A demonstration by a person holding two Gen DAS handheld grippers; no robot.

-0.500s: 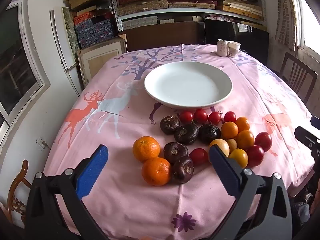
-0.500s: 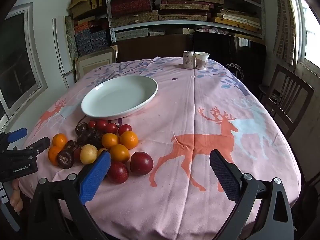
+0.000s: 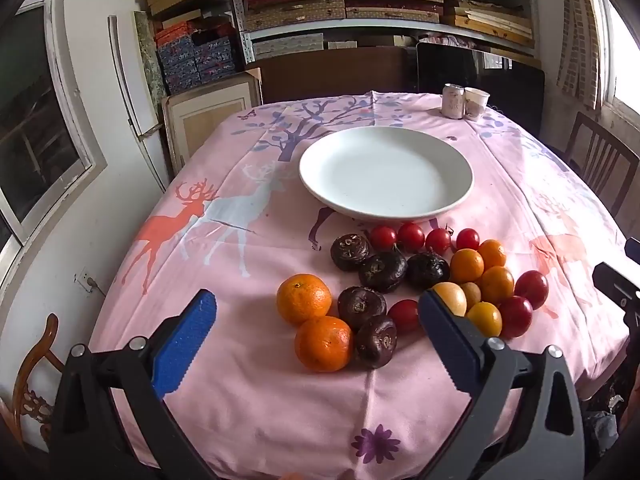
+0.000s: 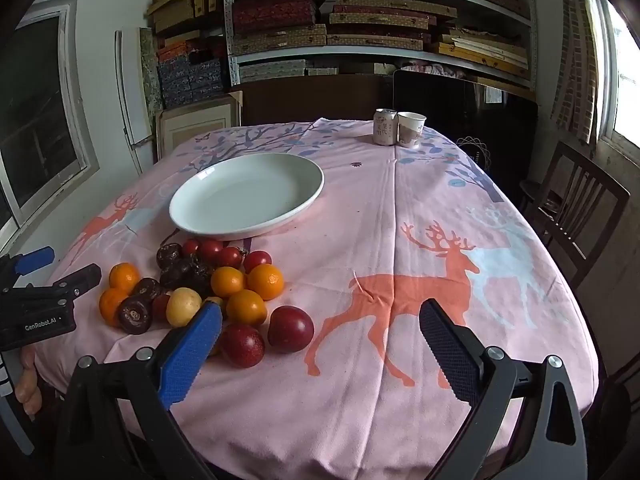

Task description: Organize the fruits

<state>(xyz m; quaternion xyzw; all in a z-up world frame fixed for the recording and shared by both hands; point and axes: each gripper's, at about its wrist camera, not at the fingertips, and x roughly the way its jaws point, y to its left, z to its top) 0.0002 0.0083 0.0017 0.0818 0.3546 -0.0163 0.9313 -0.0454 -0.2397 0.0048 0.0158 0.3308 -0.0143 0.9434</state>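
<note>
Left gripper [image 3: 318,332] above oranges [image 3: 304,299], jaws released. Right gripper [image 4: 320,344] released too, beside plums [image 4: 290,328]. Plate [image 3: 452,200] bare.

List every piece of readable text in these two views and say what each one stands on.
"GenRobot.AI": white lettering on the black body of the left gripper, seen in the right wrist view.
Can: printed marks, too small to read.
Paper cup: a pattern only, unreadable.
Nothing else is legible.

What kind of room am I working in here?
Probably a home dining room doubling as storage: a table under a pink deer-print tablecloth, wooden chairs around it, and wall shelves stacked with boxes behind.
</note>
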